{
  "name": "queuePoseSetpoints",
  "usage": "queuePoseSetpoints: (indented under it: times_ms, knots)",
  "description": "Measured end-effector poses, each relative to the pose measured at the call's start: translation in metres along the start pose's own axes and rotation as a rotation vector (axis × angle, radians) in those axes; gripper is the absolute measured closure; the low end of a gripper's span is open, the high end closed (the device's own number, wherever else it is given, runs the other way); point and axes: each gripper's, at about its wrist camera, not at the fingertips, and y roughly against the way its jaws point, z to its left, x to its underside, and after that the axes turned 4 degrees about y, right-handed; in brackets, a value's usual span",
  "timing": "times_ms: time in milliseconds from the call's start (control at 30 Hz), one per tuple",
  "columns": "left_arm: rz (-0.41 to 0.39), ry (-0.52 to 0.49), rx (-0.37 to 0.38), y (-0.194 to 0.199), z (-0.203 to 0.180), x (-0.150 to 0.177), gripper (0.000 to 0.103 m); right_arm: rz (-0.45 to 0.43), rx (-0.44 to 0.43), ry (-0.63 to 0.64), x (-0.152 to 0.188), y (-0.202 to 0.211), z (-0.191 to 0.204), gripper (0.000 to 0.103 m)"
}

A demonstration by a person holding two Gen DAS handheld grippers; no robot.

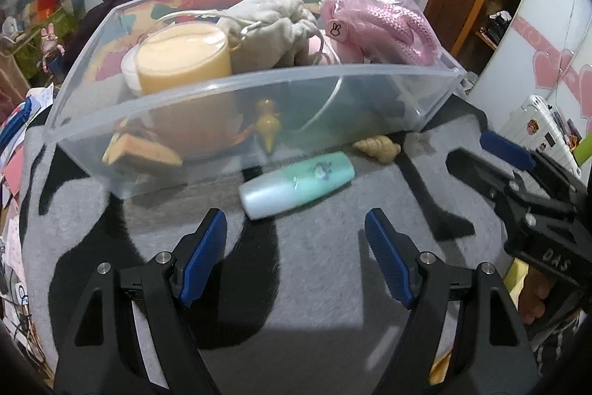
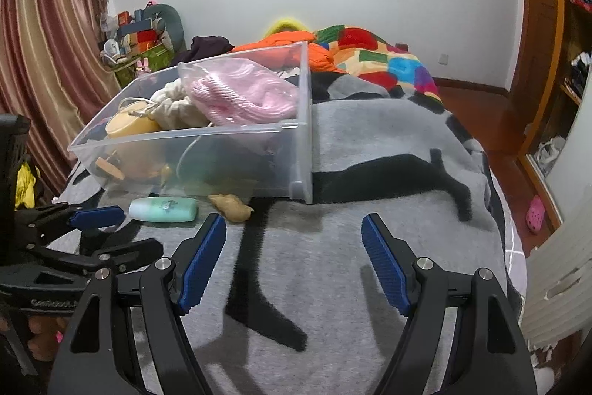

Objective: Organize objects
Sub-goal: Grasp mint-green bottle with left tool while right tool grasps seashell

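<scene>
A clear plastic bin (image 1: pixel 333 106) (image 2: pixel 236 165) stands on the grey and black blanket. It holds a cream jar (image 1: pixel 181 58), a beige pouch (image 1: pixel 273 21), a bagged pink knit (image 1: pixel 384 24) (image 2: pixel 240 95) and small items. A mint green bottle (image 1: pixel 296 184) (image 2: pixel 162 209) lies on its side in front of the bin, with a tan shell (image 1: pixel 377 147) (image 2: pixel 231 206) beside it. My left gripper (image 1: pixel 296 258) is open, just short of the bottle. My right gripper (image 2: pixel 294 261) is open and empty, to the right of the shell; it also shows in the left wrist view (image 1: pixel 481 150).
The blanket (image 2: pixel 370 154) covers a bed with a patchwork quilt (image 2: pixel 377 58) behind the bin. Clutter and a green basket (image 2: pixel 137 62) stand at the far left by the curtain. A white suitcase (image 1: pixel 532 128) and a wooden shelf are to the right.
</scene>
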Motion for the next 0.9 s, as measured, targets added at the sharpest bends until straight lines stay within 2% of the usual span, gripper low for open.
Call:
queuePoseSetpoints:
  times_ms: [67,167,433,533,700,900]
  knots:
    - [0.008,0.011,0.027,-0.002,-0.005,-0.003,0.026,0.007,-0.010,-0.013,0.001,-0.001,-0.004,0.030]
    - [0.008,0.015,0.022,-0.008,-0.015,-0.007,0.026,0.008,-0.010,-0.026,0.002,-0.002,-0.009,0.030]
    - [-0.011,-0.048,-0.039,-0.020,-0.040,-0.009,0.026,0.013,-0.004,-0.024,0.003,-0.002,-0.011,0.030]
    - [-0.014,-0.076,-0.064,-0.021,-0.045,-0.009,0.031,0.025,-0.006,-0.010,0.001,-0.005,-0.009,0.030]
    - [-0.026,-0.040,-0.037,-0.014,-0.034,-0.009,0.031,0.035,-0.028,0.011,-0.002,-0.011,-0.004,0.030]
    - [-0.060,0.016,-0.042,0.007,-0.010,0.004,0.031,0.058,-0.077,0.041,-0.010,-0.023,0.005,0.030]
